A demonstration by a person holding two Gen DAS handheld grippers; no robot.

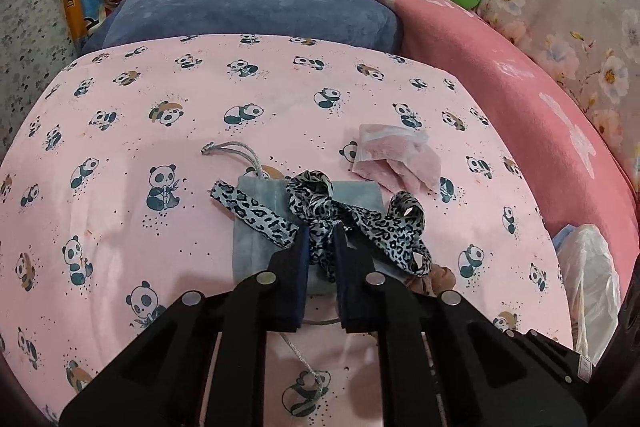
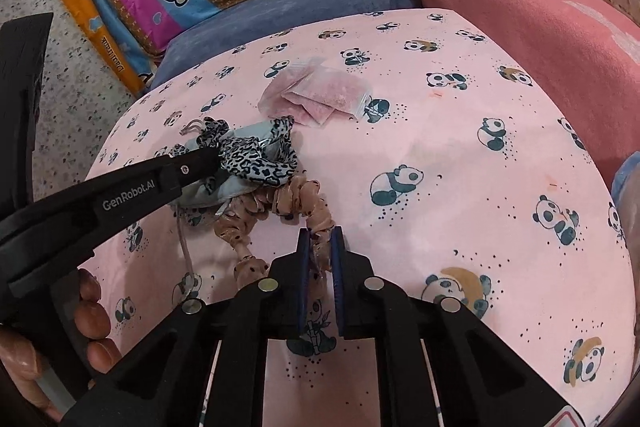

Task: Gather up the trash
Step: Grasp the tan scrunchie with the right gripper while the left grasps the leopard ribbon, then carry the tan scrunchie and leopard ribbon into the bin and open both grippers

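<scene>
Your left gripper [image 1: 321,231] reaches low over the panda-print sheet [image 1: 120,131], its jaws pinched nearly together on the leopard-print ribbon [image 1: 316,211], which lies across the grey pouch [image 1: 256,227]. Just right of the pouch, your right gripper [image 2: 319,239] angles down with its jaws narrowed onto the tan scrunchie [image 2: 280,199]. Beyond the pouch lies the crumpled pink plastic bag [image 1: 394,159]. Your left hand [image 2: 90,311] wraps that gripper's handle.
</scene>
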